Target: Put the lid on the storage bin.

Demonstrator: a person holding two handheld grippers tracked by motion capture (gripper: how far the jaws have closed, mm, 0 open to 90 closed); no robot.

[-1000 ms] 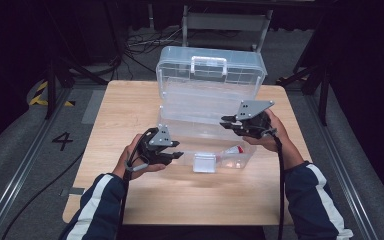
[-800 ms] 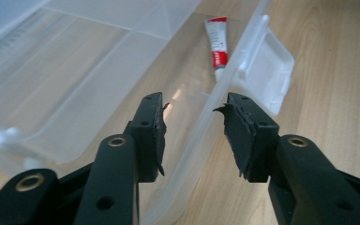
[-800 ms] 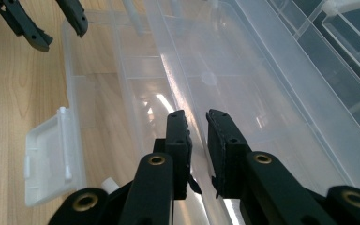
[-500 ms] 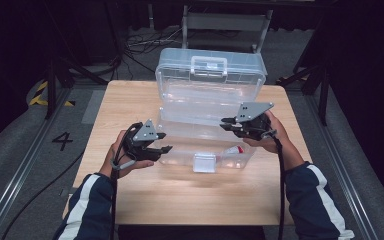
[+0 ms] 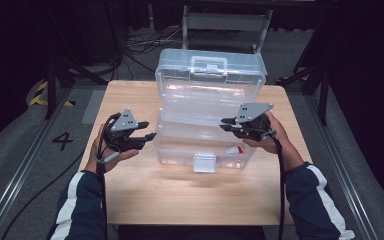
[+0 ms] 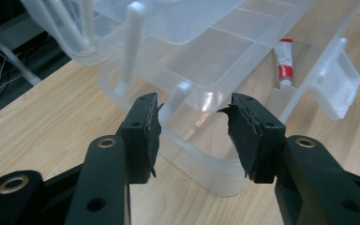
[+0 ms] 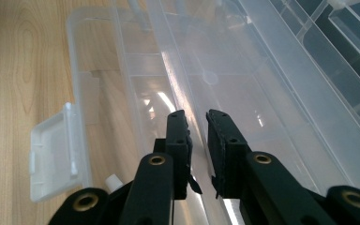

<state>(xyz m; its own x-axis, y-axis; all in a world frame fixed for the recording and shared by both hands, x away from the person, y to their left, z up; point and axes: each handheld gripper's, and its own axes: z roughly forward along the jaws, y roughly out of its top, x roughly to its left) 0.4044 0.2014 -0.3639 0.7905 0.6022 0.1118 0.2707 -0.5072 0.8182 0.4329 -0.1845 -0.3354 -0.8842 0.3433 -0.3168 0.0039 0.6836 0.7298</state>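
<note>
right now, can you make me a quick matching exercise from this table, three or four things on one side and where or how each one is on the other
Things:
1. left gripper
2. right gripper
3. red and white tube
4. front latch

States:
a. lies inside the bottom of the clear box
b. jaws apart, nothing between them, just off the box's corner
c. hangs open at the front of the box
d. jaws nearly together on the edge of the clear inner tray

Pairs: 1-b, 2-d, 3-a, 4-c
</note>
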